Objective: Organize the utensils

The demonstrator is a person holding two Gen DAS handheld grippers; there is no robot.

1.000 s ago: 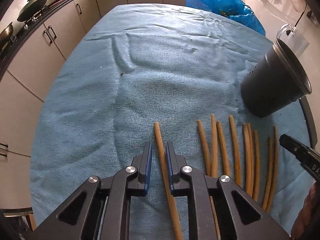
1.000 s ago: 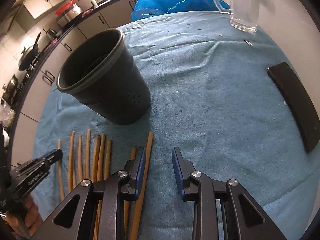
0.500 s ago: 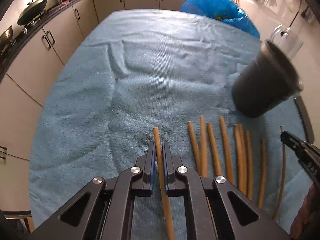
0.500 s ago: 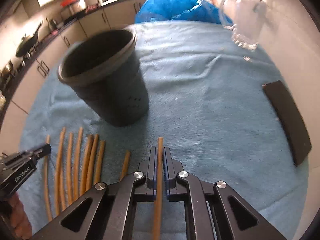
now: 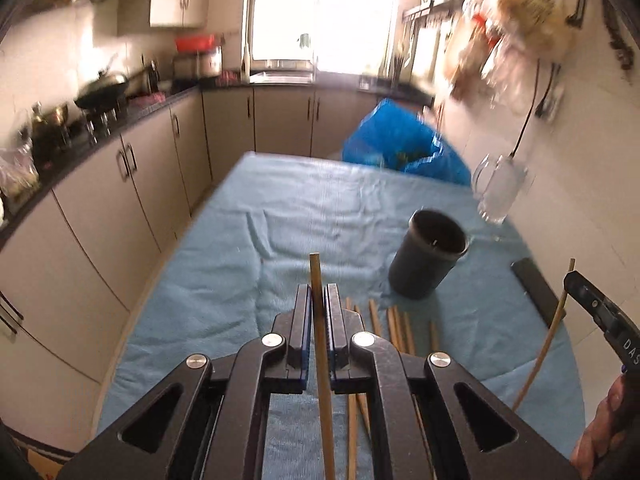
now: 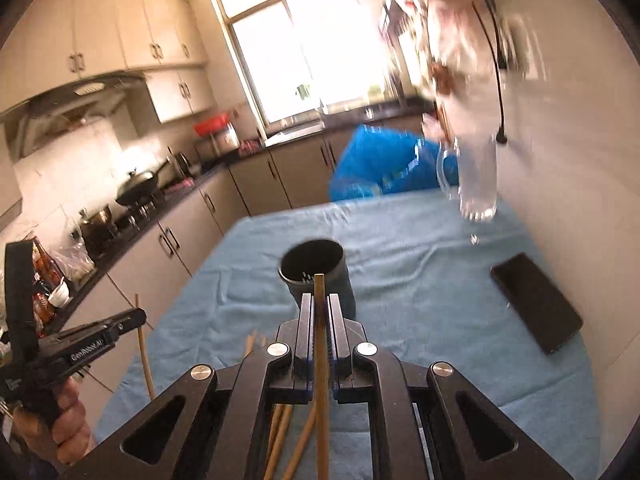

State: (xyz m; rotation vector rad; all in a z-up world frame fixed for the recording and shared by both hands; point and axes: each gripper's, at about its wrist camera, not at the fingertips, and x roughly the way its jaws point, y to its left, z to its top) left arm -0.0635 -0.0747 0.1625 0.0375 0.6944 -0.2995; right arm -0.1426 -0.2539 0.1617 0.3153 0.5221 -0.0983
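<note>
My left gripper (image 5: 318,300) is shut on a wooden chopstick (image 5: 316,276) and holds it lifted above the blue towel (image 5: 304,220). My right gripper (image 6: 319,308) is shut on another chopstick (image 6: 319,292), also lifted; it shows at the right of the left wrist view (image 5: 576,280). The black utensil cup (image 5: 432,252) stands upright on the towel, ahead and right of the left gripper, and straight ahead of the right gripper (image 6: 316,272). Several chopsticks (image 5: 396,324) lie on the towel in front of the cup.
A glass mug (image 5: 500,192) stands far right by the wall. A black phone (image 6: 536,308) lies on the towel at right. A blue plastic bag (image 5: 404,148) sits at the table's far end. Kitchen cabinets (image 5: 132,184) run along the left.
Both grippers, each shut on a chopstick, have risen well above the towel and tilted up. The cup and the loose chopsticks now look farther away.
</note>
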